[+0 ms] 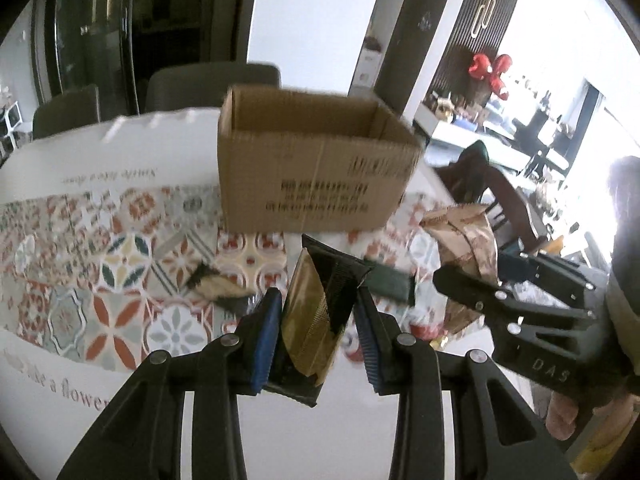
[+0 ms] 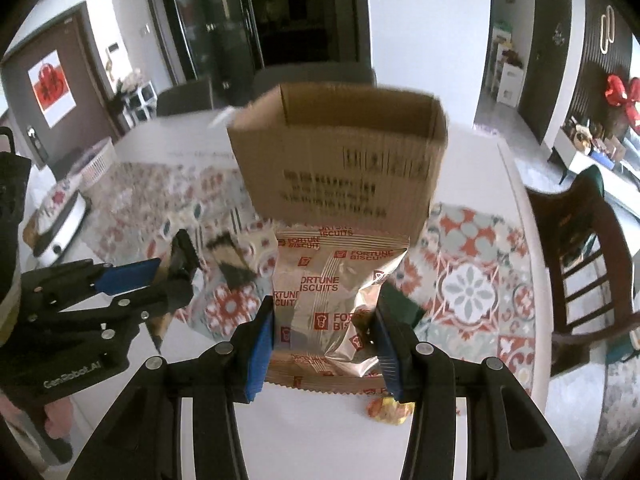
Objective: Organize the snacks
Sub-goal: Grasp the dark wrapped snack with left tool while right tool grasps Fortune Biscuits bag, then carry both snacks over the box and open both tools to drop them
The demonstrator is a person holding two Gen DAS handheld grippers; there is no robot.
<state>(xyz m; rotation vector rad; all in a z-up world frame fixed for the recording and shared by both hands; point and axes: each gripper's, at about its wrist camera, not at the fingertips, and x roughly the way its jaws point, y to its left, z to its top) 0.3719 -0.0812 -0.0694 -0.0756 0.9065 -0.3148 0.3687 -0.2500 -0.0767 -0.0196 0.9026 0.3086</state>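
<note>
One box (image 2: 340, 168), two tools: left tool (image 1: 316, 320) clamps a black-gold packet (image 1: 320, 304), right tool (image 2: 326, 334) grips a biscuit bag (image 2: 332, 292), both near the box on a patterned surface (image 2: 472, 272); dining chairs around.

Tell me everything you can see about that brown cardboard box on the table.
The cardboard box is plain brown corrugated card, open at the top, with no flaps showing. Its near side carries blurred black print and a barcode-like mark that look upside down. It stands upright on the patterned tablecloth, beyond both held snacks. Nothing grips or touches it. No contents show above its rim; its floor is hidden.
</note>
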